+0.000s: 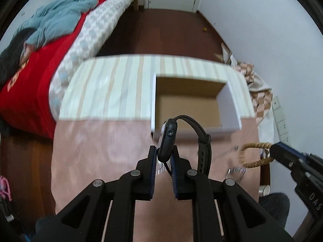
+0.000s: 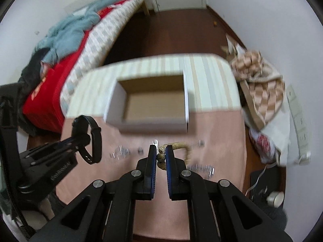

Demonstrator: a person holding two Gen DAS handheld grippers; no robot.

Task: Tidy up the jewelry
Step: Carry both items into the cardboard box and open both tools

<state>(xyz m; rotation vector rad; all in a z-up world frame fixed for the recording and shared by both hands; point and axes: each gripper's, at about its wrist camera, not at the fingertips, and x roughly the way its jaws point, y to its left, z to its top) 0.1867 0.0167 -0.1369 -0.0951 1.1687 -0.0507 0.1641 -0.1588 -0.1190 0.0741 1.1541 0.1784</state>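
1. A black smartwatch with a dark rubber strap point(image 1: 168, 139) is clamped by its case between the fingers of the left gripper point(image 1: 164, 157), and its strap is seen looping up and to the right of the fingers.
2. In the right wrist view the same watch point(image 2: 88, 139) is seen held clear above the pink cloth, at the left of the scene.
3. A beaded bracelet of speckled tan beads point(image 2: 161, 156) is pinched between the fingers of the right gripper point(image 2: 161, 157); the rest of the strand is seen curving away to the right past the fingertips.
4. In the left wrist view the bracelet point(image 1: 255, 154) is seen as a tan loop at the tip of the right gripper point(image 1: 271, 151), at the right edge of the tabletop.
5. An open cardboard box with white outer walls and a brown inside point(image 1: 191, 102) is set at the far side of the tabletop point(image 1: 97, 153), across the line where the pink cloth is met by a striped cream cloth point(image 1: 113, 88).
6. Small silver pieces of jewelry point(image 2: 121, 153) are scattered on the pink cloth near the box; through blur their kind cannot be told.
7. A bed with a red cover and a blue-grey blanket point(image 1: 50, 46) is seen at the far left.
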